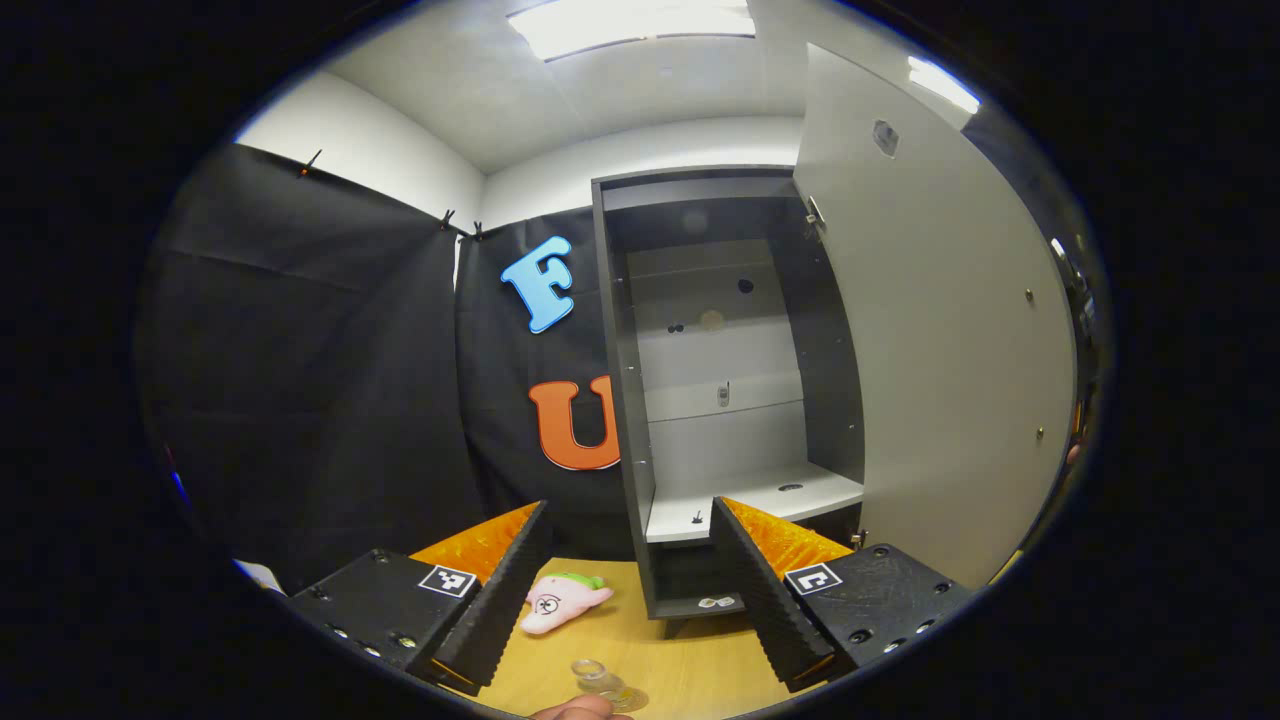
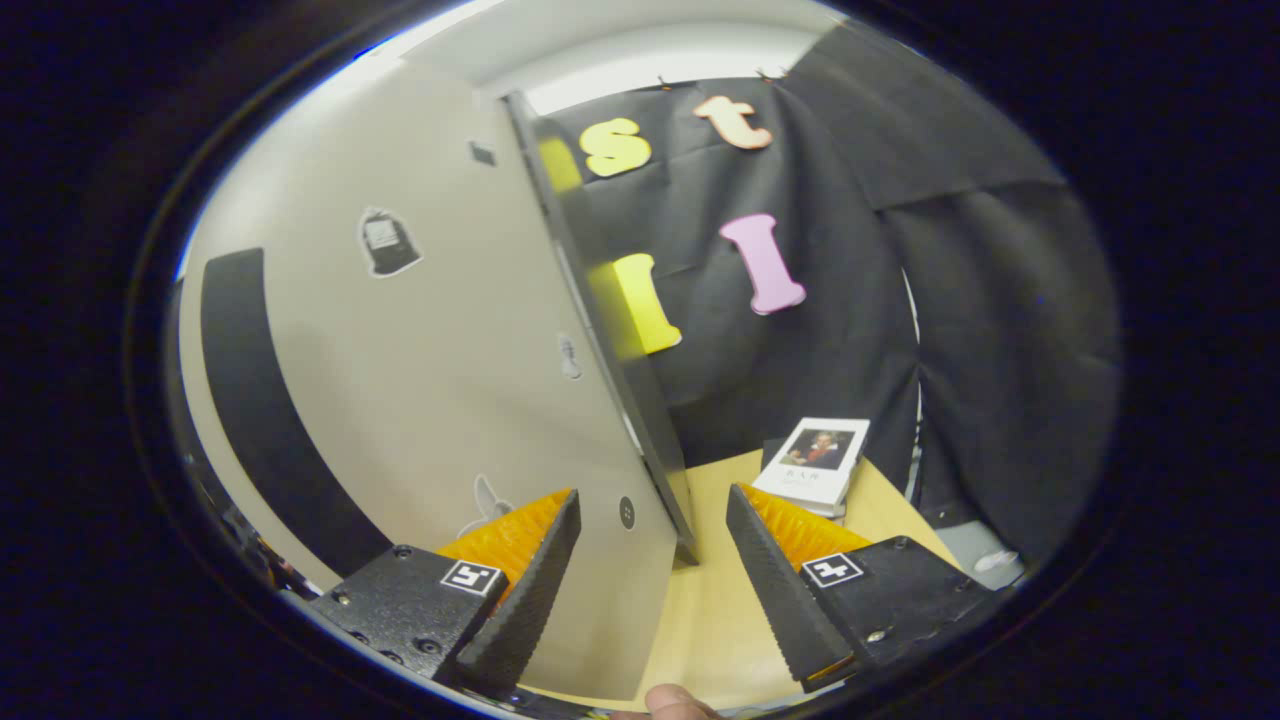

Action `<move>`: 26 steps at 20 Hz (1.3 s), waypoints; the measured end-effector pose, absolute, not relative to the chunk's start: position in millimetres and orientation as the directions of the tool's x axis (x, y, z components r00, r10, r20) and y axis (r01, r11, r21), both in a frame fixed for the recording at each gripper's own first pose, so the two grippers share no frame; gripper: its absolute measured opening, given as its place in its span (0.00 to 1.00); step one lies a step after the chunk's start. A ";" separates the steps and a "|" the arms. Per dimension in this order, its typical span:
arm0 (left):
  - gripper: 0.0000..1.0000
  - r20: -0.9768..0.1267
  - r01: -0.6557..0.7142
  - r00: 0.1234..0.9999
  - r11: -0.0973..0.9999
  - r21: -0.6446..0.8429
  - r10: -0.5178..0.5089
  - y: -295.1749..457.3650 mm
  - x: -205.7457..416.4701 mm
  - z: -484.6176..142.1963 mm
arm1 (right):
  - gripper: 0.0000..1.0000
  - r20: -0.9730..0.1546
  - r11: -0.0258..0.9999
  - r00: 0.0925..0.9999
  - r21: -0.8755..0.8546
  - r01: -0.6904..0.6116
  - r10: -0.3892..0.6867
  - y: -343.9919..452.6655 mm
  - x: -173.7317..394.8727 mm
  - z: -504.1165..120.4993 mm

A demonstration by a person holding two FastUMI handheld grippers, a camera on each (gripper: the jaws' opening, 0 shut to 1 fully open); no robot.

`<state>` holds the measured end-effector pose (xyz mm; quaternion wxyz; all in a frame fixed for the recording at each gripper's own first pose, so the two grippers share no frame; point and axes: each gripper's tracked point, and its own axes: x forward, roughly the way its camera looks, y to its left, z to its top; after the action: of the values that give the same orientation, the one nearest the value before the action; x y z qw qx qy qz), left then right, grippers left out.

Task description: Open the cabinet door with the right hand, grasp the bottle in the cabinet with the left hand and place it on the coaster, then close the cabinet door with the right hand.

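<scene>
In the left gripper view, the left gripper is held spread with nothing between its fingers. Just below it, a clear bottle is seen at the near edge of the worktop, beside a fingertip; whether a coaster lies under it cannot be told. A pink toy lies beyond. Farther off, the cabinet stands with its door swung wide.

In the right gripper view, the right gripper is spread around the door's free edge, not pinching it. A book rests on the worktop behind.
</scene>
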<state>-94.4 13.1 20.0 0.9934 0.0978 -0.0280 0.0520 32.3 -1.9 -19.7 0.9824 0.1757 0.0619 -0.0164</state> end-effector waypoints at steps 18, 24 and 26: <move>0.96 -0.012 0.040 0.999 0.983 0.181 -0.038 88.0 -73.5 -23.7 | 0.94 -0.047 0.956 0.997 0.290 -0.046 0.062 139.8 99.9 25.0; 0.96 -0.052 0.075 0.996 0.985 0.154 -0.068 54.9 -70.5 -29.8 | 0.99 -0.051 0.962 0.996 0.266 -0.061 0.077 131.2 111.5 35.1; 0.96 -0.056 0.094 0.995 0.985 0.143 -0.087 42.1 -66.8 -24.2 | 0.99 -0.033 0.969 0.997 0.240 -0.058 0.068 123.9 111.5 40.5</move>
<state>-66.8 42.1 -24.2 0.9960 0.0731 0.0246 -0.0454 111.5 123.9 40.5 0.9920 0.1203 0.0207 0.0319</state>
